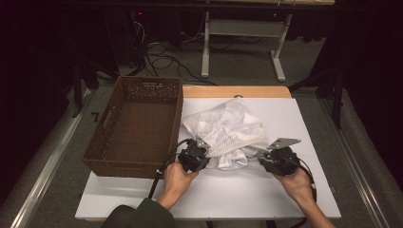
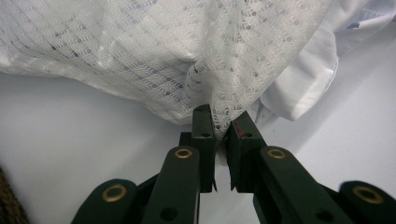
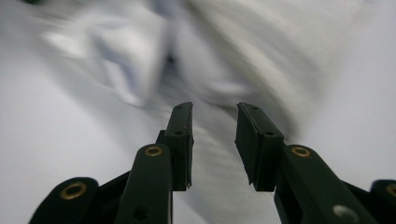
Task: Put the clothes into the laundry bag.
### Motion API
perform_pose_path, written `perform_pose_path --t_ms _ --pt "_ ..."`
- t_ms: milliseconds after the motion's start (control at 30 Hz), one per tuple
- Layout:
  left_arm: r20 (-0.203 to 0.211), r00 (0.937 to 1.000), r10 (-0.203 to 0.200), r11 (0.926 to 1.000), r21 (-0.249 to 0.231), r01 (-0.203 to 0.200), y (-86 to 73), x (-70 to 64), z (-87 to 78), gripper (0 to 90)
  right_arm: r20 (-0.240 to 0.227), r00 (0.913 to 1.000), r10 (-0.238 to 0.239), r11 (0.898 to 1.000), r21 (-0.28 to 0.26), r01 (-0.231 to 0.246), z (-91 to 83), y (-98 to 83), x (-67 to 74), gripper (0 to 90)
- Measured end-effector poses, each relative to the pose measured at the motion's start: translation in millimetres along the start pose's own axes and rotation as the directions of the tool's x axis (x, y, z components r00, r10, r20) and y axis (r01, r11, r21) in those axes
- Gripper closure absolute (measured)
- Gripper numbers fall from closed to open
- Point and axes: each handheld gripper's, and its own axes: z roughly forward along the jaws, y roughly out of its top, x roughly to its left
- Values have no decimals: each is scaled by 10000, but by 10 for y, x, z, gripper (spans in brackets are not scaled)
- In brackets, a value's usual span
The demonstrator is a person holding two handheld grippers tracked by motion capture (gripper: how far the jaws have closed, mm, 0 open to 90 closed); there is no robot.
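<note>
A crumpled white lace cloth [image 1: 227,133] lies bunched in a heap at the counter's centre, its 7 o'clock edge pinched.

Wicker basket [image 1: 138,124] blocks left; table [image 1: 304,128] right of cloth [image 1: 228,130] open.

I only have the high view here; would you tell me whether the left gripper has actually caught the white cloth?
Observer: Yes. In the left gripper view the left gripper pinches a fold of the lacy white cloth between its jaws.
Operator: Thank you. Is anything else bundled with it?
Observer: A plain white garment with a smooth hem lies beside the lace, resting on the white table.
Operator: And is the right gripper holding anything?
Observer: No. The right gripper has its jaws apart with a clear gap, pointing at blurred fabric beyond them.
</note>
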Motion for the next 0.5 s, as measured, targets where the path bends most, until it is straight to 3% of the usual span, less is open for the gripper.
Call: perform_pose_path --t_ms 67,133,200,267,367,433,500 --pt "-31 10000 71 10000 38 -71 6 -5 6 823 -773 9955 -546 9985 60 552 63 143 174 678" --pt "-32 9999 168 9998 55 -168 10 -10 3 823 -1202 9890 -868 9954 296 909 181 271 328 681" --pt "-1 9998 181 9998 61 -181 11 -9 11 823 -1328 9817 -1365 9876 592 1453 356 405 470 700" --pt "56 9998 203 9998 90 -204 13 -3 12 824 -1312 9792 -1546 9832 769 1656 489 509 538 724" --pt "164 9995 287 9995 96 -288 21 4 -39 828 -967 9823 -1602 9805 989 1696 683 686 558 761" --pt "235 9992 324 9995 56 -325 20 9 -67 831 -566 9889 -1372 9827 1178 1431 771 775 569 775" --pt "273 9990 353 9993 70 -355 11 -7 -70 834 -92 9864 -1641 9799 1135 1641 896 868 525 790"
